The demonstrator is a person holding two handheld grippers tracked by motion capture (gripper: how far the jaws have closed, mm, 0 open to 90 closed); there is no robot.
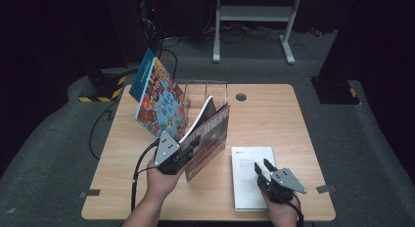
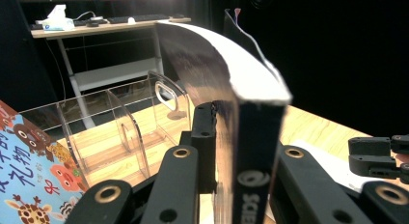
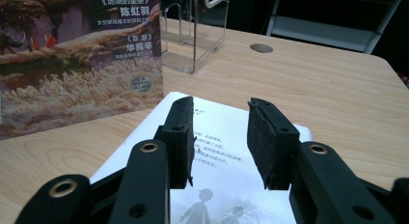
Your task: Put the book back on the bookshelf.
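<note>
Paper-bound and floppy, the magazine is clamped at its spine by the left gripper. Its pages bow, so a grip near the spine is judged safest. At four o'clock, the right gripper hangs parted and empty over the white book.

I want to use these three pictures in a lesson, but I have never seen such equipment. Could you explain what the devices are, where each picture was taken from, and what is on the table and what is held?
A person sits at a wooden table and holds a hand tool in each hand, each with two black fingers that pinch. The high view looks down from above; the other two come from small cameras riding on each tool, looking along its fingers. The left gripper is shut on the spine of a thick magazine, standing it on edge. The right gripper hovers open over a white book lying flat. Behind stands a clear plastic book rack, with a colourful picture book leaning at its left end.
</note>
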